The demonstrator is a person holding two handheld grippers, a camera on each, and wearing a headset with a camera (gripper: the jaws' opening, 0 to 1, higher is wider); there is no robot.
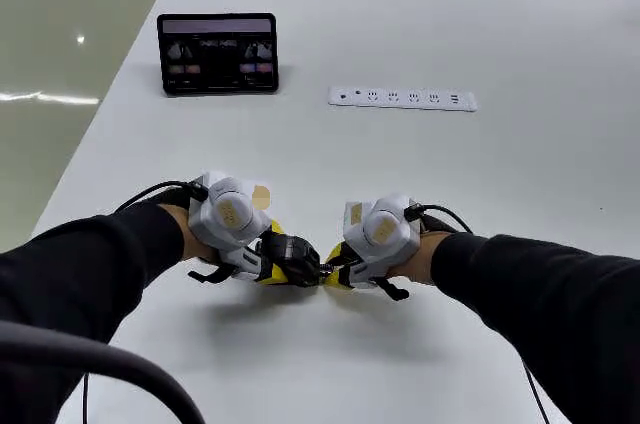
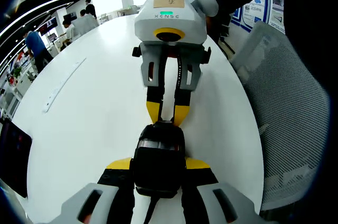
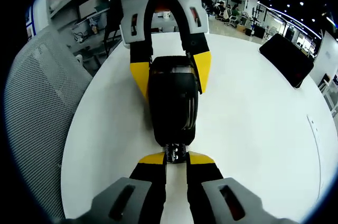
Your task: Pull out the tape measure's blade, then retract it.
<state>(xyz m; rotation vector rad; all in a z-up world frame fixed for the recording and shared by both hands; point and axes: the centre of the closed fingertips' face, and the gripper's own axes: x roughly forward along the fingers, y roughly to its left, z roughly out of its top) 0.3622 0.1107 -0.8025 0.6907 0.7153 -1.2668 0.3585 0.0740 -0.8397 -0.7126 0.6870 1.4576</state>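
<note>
A black tape measure [image 1: 296, 257] lies on the white table [image 1: 400, 24] close to me. My left gripper [image 1: 272, 256] is shut on its case, one yellow-tipped finger on each side [image 2: 119, 164]. In the left gripper view the case [image 2: 158, 160] sits between those jaws. My right gripper [image 1: 334, 272] faces it from the right and is shut on the small metal blade hook [image 3: 175, 152] at the case's mouth. The case [image 3: 171, 102] almost touches the right fingertips, and hardly any blade is out. The two grippers are nearly tip to tip.
A dark tablet [image 1: 218, 52] stands at the back left. A white power strip [image 1: 402, 98] lies at the back centre. The table's left edge [image 1: 100, 114] drops to a shiny floor. A mesh chair [image 2: 285, 108] is behind me. Cables trail from both grippers.
</note>
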